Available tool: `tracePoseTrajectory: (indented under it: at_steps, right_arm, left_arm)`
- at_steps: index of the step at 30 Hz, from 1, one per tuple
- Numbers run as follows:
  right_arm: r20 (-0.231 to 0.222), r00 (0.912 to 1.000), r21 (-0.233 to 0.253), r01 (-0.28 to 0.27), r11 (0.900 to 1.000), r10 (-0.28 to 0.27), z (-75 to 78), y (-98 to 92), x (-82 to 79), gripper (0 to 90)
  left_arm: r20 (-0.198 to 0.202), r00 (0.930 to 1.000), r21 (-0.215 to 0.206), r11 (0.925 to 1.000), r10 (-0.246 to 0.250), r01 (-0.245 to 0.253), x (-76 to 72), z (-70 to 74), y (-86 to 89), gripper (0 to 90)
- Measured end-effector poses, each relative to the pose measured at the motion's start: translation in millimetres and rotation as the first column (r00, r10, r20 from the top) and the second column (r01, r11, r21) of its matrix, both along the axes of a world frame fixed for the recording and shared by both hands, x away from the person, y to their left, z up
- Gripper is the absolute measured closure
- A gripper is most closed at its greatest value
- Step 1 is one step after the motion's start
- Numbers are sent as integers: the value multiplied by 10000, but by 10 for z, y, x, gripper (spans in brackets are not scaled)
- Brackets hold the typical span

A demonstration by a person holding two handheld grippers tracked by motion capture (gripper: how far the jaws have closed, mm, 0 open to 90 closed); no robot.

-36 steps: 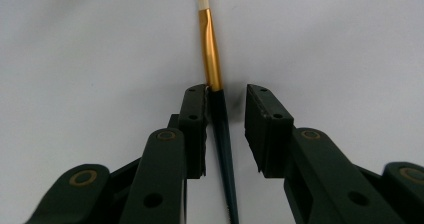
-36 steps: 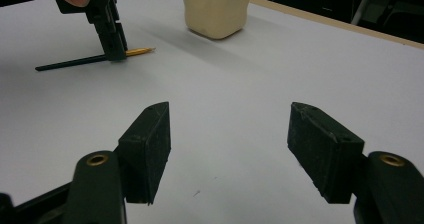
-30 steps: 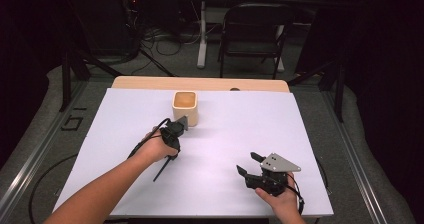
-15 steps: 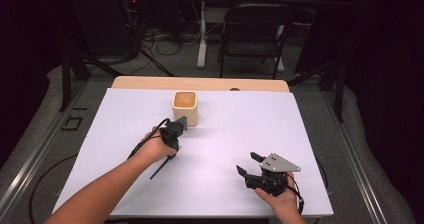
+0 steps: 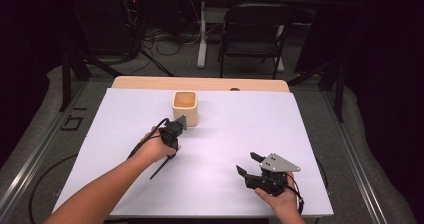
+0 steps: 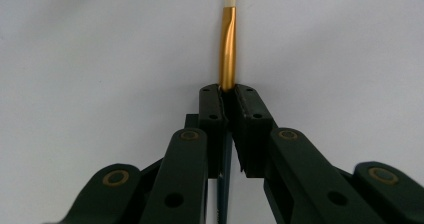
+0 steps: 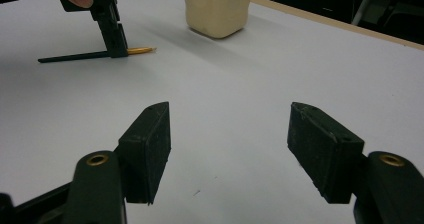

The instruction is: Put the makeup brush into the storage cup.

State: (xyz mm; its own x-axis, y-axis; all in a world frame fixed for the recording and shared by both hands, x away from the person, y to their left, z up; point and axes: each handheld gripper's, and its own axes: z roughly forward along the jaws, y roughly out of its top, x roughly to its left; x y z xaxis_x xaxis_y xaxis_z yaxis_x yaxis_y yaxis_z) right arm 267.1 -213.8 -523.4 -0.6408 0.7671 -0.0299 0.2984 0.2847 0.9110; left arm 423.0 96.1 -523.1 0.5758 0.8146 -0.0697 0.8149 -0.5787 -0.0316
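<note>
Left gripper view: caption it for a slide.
Left gripper shut on a brush, its gold ferrule and pale tip above the white table.

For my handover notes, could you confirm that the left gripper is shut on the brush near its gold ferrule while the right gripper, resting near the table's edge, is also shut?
Not quite: the right gripper is open, its jaws standing wide apart with nothing between them, as the right gripper view shows. The left gripper is indeed shut on the brush, just behind its gold ferrule.

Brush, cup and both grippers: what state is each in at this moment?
Left gripper: shut on the brush.
Brush: gripped near its gold ferrule, about level, low over the table; contact unclear.
Right gripper: open, empty.
Beige cup: upright on the table, apart from both grippers.
</note>
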Motion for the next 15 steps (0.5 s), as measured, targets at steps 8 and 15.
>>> tracePoseTrajectory:
  at_steps: [8, 15]
  right_arm:
    - [9, 10000, 15, -6, 10000, 6, -1, 0, 2, 336]
    - [-20, 10000, -9, -4, 10000, 3, -3, 1, 3, 336]
  left_arm:
    - [64, 10000, -178, 9998, 5, -4, -1, 22, 16, 833]
    - [113, 9998, -694, 9974, 190, -182, 7, 103, 84, 833]
